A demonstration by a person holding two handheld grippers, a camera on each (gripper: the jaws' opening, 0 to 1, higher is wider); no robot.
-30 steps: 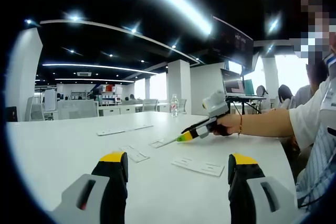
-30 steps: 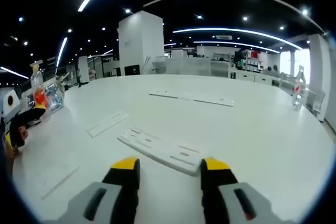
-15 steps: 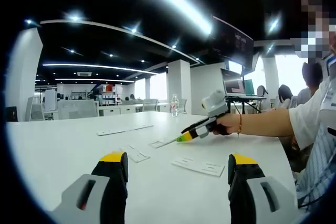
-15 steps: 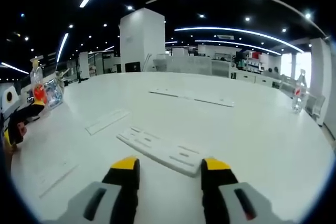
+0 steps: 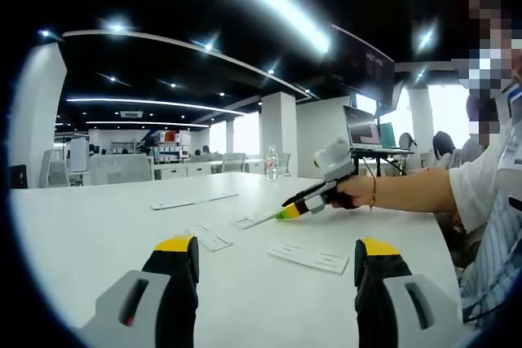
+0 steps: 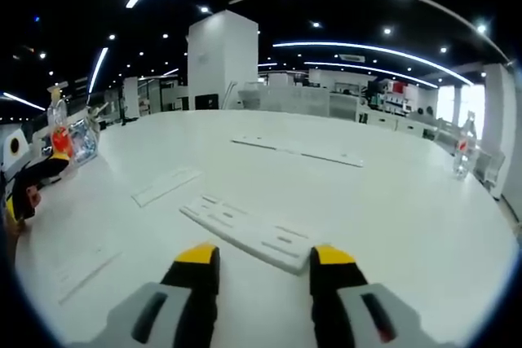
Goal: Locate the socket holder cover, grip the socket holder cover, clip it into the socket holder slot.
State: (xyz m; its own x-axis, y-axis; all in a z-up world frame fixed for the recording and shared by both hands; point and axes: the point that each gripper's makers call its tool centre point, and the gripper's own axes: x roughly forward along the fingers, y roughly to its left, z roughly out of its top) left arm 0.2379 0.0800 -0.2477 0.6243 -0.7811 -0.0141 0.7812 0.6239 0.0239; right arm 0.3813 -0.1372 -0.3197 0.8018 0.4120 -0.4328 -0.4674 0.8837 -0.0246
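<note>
Right gripper view: our right claw [image 6: 254,260] hangs open, straddling the socket holder cover [image 6: 249,232], ready to pinch. Left claw [image 5: 277,254] idles open above the surface [image 5: 98,226].

The left gripper [image 5: 276,262] has two black fingers [image 5: 176,279] with yellow tips, and each one sits on a grey plastic shell with a dark oval slot. The right gripper [image 6: 256,270] is built in the same way; its right slot has a small red mark. The person wears a white short sleeve [image 5: 481,181], a thin bracelet [image 5: 374,193], and a striped garment lower down.
</note>
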